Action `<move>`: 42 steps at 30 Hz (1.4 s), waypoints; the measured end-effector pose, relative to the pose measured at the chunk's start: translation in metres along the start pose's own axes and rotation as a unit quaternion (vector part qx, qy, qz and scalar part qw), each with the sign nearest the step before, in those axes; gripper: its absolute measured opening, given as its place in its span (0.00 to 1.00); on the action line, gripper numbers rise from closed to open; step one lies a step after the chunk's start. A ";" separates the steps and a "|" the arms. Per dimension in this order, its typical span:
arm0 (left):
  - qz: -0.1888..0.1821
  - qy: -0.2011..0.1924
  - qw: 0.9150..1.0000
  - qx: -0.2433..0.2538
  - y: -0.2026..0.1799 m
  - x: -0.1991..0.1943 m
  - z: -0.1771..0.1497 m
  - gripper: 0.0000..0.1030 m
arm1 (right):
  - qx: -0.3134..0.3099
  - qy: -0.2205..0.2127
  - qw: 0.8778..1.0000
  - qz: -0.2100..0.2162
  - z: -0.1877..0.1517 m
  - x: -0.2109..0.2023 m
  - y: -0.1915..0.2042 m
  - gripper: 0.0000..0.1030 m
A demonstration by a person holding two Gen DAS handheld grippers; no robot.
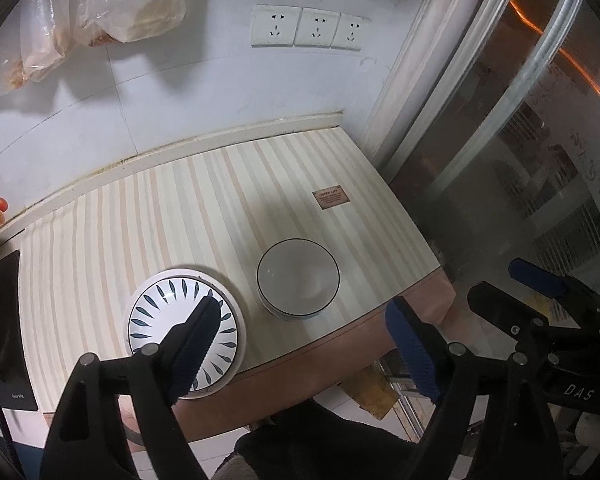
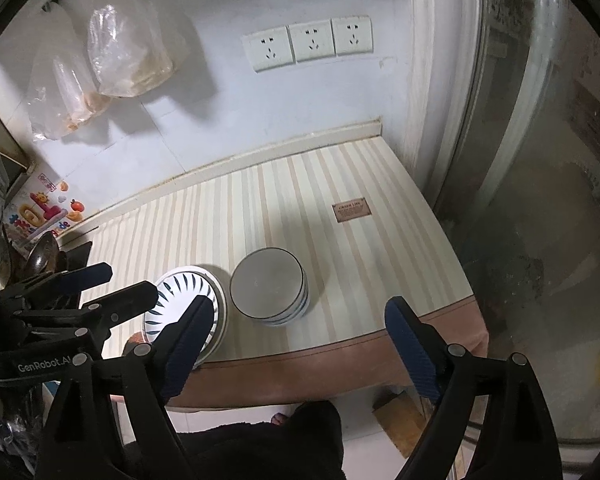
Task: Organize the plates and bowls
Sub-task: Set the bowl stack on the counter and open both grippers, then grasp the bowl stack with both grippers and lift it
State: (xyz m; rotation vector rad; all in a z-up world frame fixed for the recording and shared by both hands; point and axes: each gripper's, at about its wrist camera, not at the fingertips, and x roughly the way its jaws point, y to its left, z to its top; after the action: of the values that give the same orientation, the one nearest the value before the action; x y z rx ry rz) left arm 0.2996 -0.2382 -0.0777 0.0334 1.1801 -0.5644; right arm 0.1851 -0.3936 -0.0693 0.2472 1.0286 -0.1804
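Left wrist view is showing the left gripper point(image 1: 300, 344) hanging above the near edge of a striped table point(image 1: 204, 208), its jaws standing wide apart with nothing between them. At the left, a stack of plates point(image 1: 172, 312) with a blue leaf pattern is sitting near the table's front edge, partly hidden behind the gripper's left finger point(image 1: 196, 344), which is crossing in front of it from above without any visible contact. Just to the right of the plates, and apart from them, a stack of white bowls point(image 1: 298, 282) with a dark rim is resting on the stripes, lying between the two fingers in the picture but well below them. Farther right, the right gripper point(image 1: 540, 276) is reaching in from the edge of the frame, its blue pads spread. Right wrist view is giving the same layout: the left gripper point(image 2: 72, 280) is entering at the left, the plates point(image 2: 180, 296) are sitting behind the right gripper's left finger point(image 2: 192, 332), and the bowls point(image 2: 268, 290) are standing just beside them. The right gripper point(image 2: 296, 344) is also gaping and empty, angled steeply down toward the table point(image 2: 340, 248). Both tools are pointing downward over the table's brown edging, side by side, with a dark sleeve point(image 2: 280, 440) showing below.
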 end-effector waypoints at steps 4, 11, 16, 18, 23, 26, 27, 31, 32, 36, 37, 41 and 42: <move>0.004 0.001 1.000 -0.003 0.002 0.003 0.002 0.82 | 0.000 -0.003 1.000 0.000 0.005 -0.001 0.000 0.88; 0.011 0.031 0.999 -0.019 0.020 0.047 0.007 0.82 | 0.002 0.023 1.000 0.016 0.012 0.035 -0.006 0.88; 0.020 0.065 0.997 -0.038 0.042 0.107 0.016 0.82 | 0.004 0.056 0.997 0.050 0.014 0.093 -0.012 0.88; 0.010 0.090 0.995 -0.046 0.051 0.134 0.019 0.82 | 0.011 0.073 0.995 0.066 0.013 0.120 -0.016 0.88; -0.007 0.150 0.987 -0.052 0.061 0.194 0.025 0.82 | 0.033 0.119 0.987 0.103 0.007 0.198 -0.027 0.88; -0.019 0.180 0.982 -0.051 0.063 0.223 0.028 0.82 | 0.059 0.152 0.979 0.126 -0.002 0.243 -0.039 0.88; -0.029 0.194 0.979 -0.052 0.064 0.234 0.028 0.82 | 0.068 0.161 0.976 0.133 -0.005 0.256 -0.043 0.88; -0.045 0.240 0.969 -0.046 0.066 0.269 0.023 0.82 | 0.110 0.206 0.957 0.174 -0.019 0.308 -0.056 0.88; -0.047 0.247 0.967 -0.047 0.067 0.275 0.021 0.82 | 0.119 0.215 0.952 0.185 -0.022 0.320 -0.058 0.88; -0.058 0.268 0.960 -0.054 0.072 0.293 0.016 0.80 | 0.132 0.235 0.940 0.212 -0.030 0.350 -0.058 0.88; -0.069 0.273 0.958 -0.059 0.073 0.297 0.015 0.80 | 0.133 0.240 0.937 0.217 -0.032 0.357 -0.057 0.88; -0.096 0.278 0.954 -0.062 0.072 0.304 0.015 0.79 | 0.143 0.258 0.926 0.238 -0.037 0.380 -0.055 0.88; -0.101 0.278 0.953 -0.062 0.071 0.304 0.015 0.77 | 0.143 0.260 0.924 0.240 -0.038 0.385 -0.054 0.87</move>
State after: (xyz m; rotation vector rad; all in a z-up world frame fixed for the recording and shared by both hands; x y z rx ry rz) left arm 0.4220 -0.3032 -0.3583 -0.0389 1.7806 -0.6831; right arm 0.3339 -0.4467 -0.4261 0.8369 1.4317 0.1969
